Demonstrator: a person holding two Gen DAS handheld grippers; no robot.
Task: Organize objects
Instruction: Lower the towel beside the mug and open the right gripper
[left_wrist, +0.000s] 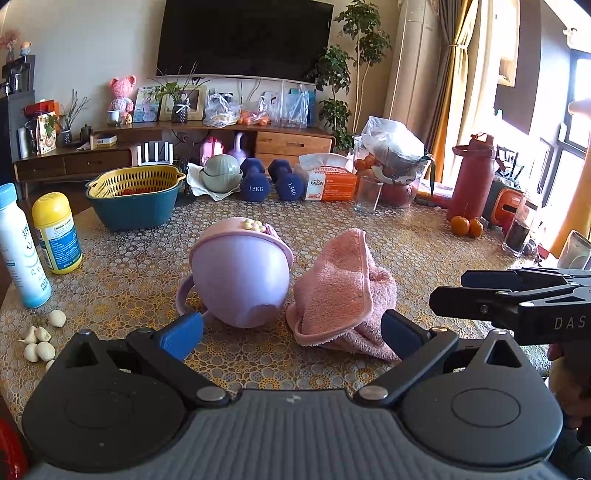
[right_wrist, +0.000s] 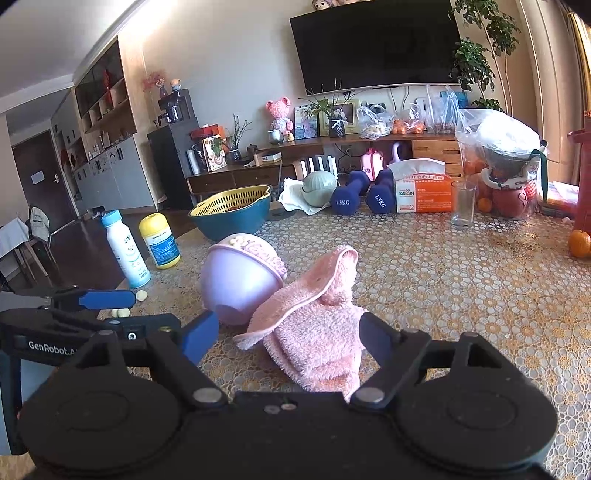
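Observation:
A purple cup (left_wrist: 240, 273) with a pink rim and a side handle lies tipped over on the patterned table (left_wrist: 424, 243). A crumpled pink towel (left_wrist: 340, 291) leans against its right side. My left gripper (left_wrist: 291, 332) is open and empty, just in front of the cup and the towel. My right gripper (right_wrist: 288, 338) is open, with the towel (right_wrist: 314, 328) lying between its fingers but not clamped. The cup (right_wrist: 240, 280) is just left of the towel in the right wrist view. The right gripper's body shows in the left wrist view at the right edge.
A yellow strainer in a teal bowl (left_wrist: 136, 195), two bottles (left_wrist: 55, 232), garlic cloves (left_wrist: 40, 339), two blue dumbbells (left_wrist: 269, 179), a tissue box (left_wrist: 328, 177), a glass (left_wrist: 367, 194), oranges (left_wrist: 465, 225) and a red flask (left_wrist: 471, 177) stand around the table.

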